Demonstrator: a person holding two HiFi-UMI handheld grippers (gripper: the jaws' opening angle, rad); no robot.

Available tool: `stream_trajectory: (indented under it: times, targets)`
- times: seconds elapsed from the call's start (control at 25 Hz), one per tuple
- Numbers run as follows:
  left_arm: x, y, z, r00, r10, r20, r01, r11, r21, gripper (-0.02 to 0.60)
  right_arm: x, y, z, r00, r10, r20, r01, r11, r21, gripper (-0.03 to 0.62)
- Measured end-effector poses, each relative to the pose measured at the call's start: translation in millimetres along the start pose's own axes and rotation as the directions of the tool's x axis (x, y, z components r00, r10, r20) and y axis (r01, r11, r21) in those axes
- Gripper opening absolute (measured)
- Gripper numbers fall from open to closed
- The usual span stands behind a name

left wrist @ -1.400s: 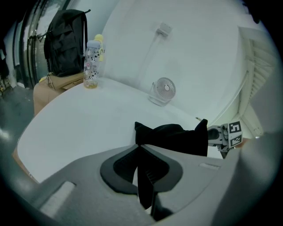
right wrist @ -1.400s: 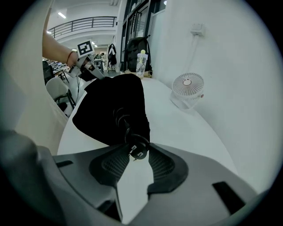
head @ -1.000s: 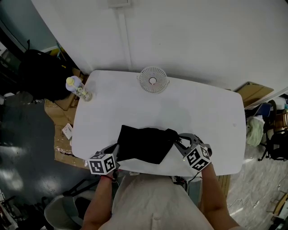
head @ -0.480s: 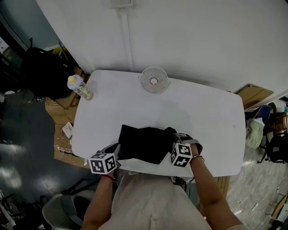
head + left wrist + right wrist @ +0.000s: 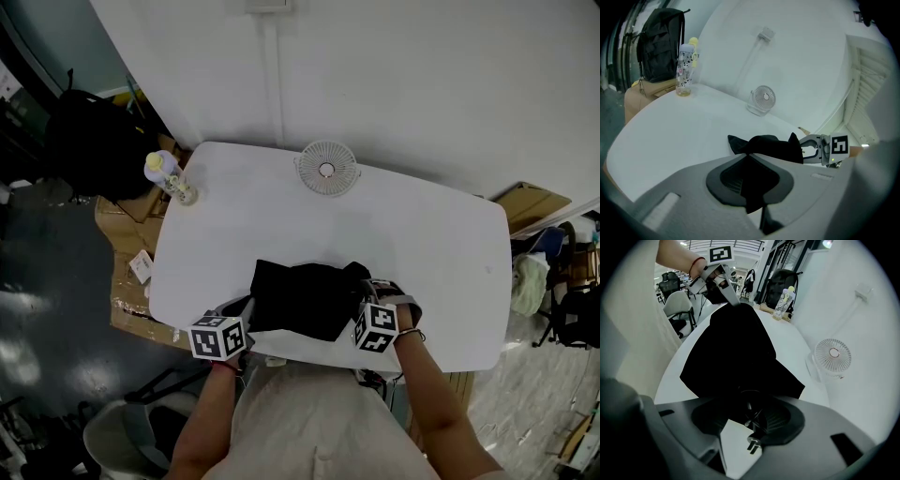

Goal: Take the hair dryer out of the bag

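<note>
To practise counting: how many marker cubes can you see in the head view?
2. One cube is at the black bag's left end, the other cube at its right end, both near the table's front edge. None looks hidden.

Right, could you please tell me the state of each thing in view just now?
bag: lying on the table, held at one end.
left gripper: shut on the bag.
right gripper: jaws opening, plug between them, ungripped.
plug: poking out of the bag.
fan: upright; spinning or not, cannot tell.
bottle: upright, capped.
</note>
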State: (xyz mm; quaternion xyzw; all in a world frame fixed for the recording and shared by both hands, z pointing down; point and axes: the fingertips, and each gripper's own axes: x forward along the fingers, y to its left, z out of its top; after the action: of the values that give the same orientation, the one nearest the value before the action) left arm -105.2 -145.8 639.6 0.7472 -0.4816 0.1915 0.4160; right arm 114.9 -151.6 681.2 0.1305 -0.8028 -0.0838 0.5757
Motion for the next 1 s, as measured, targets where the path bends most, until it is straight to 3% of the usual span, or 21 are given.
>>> stream_trajectory:
  times: [0.28,0.48,0.68,1.0]
  targets:
    - [2.7,1.4,2.1,1.000,-0.002,-0.006,0.002,1.000,-0.002,0.021,-2.3,-10.7,6.3,1.000,-0.014,0.028,0.014,1.000,0.008,0.202]
    - [4.3,-1.1,3.2,1.000,-0.009,-0.010,0.009,1.000,0.001,0.021,15.5,-5.9,-1.0,0.999,0.033,-0.031,-0.034,0.999,-0.040,0.264]
    - [6.5,-4.1,3.4,1.000,-0.014,-0.017,0.014,1.000,0.004,0.021,31.5,-7.1,-4.9,0.995,0.037,-0.096,-0.047,0.994,-0.101,0.270]
    - [11.8,-6.9,2.5,0.999,-0.021,-0.032,0.021,1.000,0.013,0.021,38.1,-4.2,-4.2,0.973,0.180,-0.141,-0.194,0.977,-0.090,0.252]
